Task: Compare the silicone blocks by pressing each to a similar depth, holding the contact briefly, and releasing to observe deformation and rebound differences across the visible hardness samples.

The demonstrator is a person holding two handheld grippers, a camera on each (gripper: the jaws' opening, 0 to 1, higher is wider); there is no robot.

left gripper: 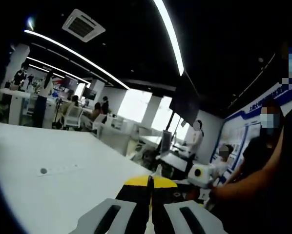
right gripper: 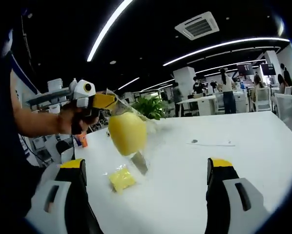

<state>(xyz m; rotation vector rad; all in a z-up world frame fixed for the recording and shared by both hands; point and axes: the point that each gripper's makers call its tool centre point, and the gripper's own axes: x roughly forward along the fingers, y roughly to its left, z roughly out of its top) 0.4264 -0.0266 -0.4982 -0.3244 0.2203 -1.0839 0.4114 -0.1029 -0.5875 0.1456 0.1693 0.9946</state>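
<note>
Above the white surface [right gripper: 243,161]: left gripper [right gripper: 108,101], jaws closed on a clear bag holding a yellow rounded silicone block [right gripper: 127,132], lifted for inspection; small yellow square block [right gripper: 121,178] below; right gripper [right gripper: 148,195] wide open, empty.

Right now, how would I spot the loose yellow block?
Start at the white table, between the open jaws of the right gripper. The small flat yellow block lies on the tabletop, below a larger rounded yellow piece that hangs in a clear bag from the left gripper.
</note>
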